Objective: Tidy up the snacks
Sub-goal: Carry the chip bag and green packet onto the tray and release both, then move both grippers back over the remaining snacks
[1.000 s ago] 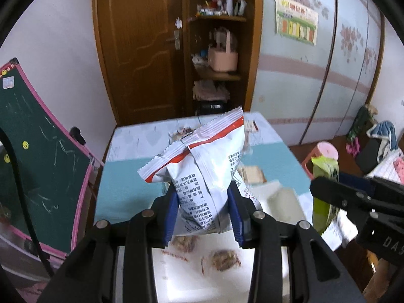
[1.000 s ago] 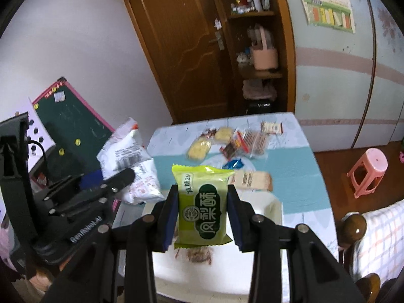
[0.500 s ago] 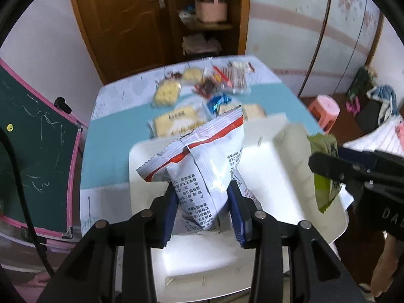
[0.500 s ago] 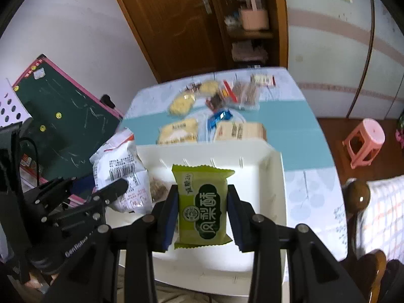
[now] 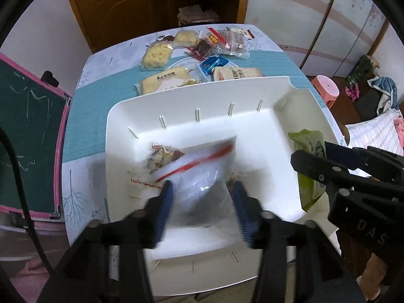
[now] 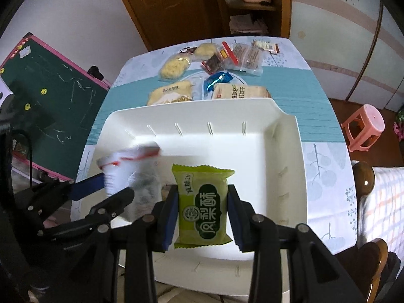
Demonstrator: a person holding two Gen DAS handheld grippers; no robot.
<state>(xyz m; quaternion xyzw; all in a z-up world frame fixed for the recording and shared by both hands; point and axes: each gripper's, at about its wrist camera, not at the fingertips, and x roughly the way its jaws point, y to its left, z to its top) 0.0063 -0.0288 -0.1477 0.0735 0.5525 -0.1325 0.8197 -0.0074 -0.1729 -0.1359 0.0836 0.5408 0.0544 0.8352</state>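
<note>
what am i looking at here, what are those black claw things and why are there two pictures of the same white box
The black claws are not a robot. A person holds one hand-held gripper in each hand, and each carries a wide-angle camera looking out along its two fingers, so you get one picture per hand.

Both hover over a white tray on a table with a blue-patterned cloth. More wrapped snacks lie on the table beyond the tray.

The left hand-held gripper has just been opening its jaws; the white bag with a red stripe sits blurred between them, apparently being released into the tray. A small brown snack packet already lies there.

The right hand-held gripper is shut on a green packet.
</note>
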